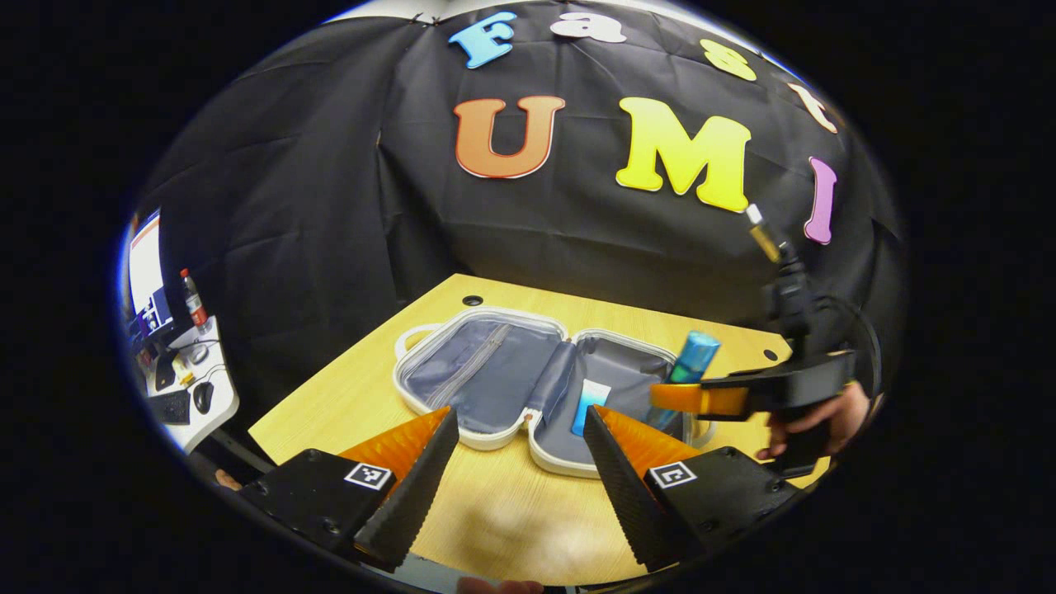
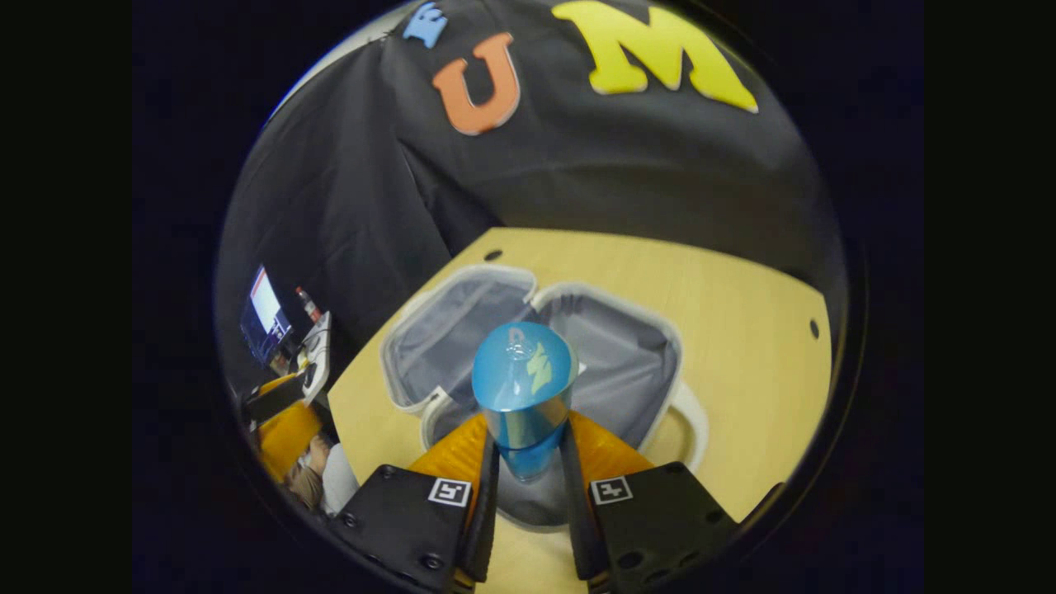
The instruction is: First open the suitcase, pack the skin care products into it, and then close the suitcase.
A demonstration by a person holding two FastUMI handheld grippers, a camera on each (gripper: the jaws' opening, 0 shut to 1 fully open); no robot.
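Observation:
A small white suitcase [image 1: 429, 396] lies wide open on the wooden table, its grey lining up. A light blue tube [image 1: 590, 406] lies in its right half. My left gripper [image 1: 521, 429] is open above the table's near edge, in front of the suitcase. In the left gripper view the right gripper [image 1: 672, 396] comes in from the right over the right half, with a hand on its handle. It is shut on a blue bottle [image 2: 524, 392], held above the open suitcase [image 2: 652, 363]. The right gripper [image 2: 528, 462] grips the bottle near its lower end.
The wooden table [image 1: 511, 511] has small holes near its far edge and bare room on the right [image 2: 742, 346]. At the far left stands a side desk [image 1: 186, 388] with a screen, a mouse and a red-capped bottle. The black cloth wall closes the back.

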